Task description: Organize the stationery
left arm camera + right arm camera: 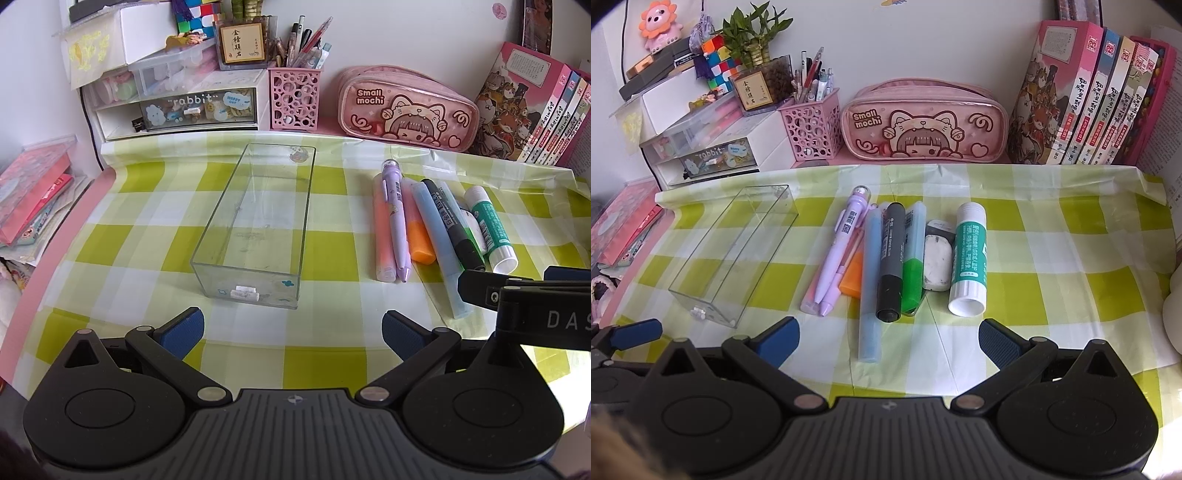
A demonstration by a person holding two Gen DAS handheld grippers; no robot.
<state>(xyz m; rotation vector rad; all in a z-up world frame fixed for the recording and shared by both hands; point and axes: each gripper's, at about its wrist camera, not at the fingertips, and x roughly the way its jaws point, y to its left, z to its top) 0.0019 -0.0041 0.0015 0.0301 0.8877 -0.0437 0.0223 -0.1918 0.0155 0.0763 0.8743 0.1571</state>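
Both grippers, left (293, 328) and right (889, 338), hover with jaws apart, empty. Pens (886, 258), eraser (937, 266) and glue (968, 258) lie bunched beside the empty clear tray (255, 218), likely their destination.

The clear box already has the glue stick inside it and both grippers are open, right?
Not quite. The clear box has no glue stick in it; the glue stick lies on the checked cloth beside the eraser, as the right wrist view shows. Both the left gripper and right gripper are open.

Both wrist cams low over desk, facing back wall (side by side); share clear box (255, 225).
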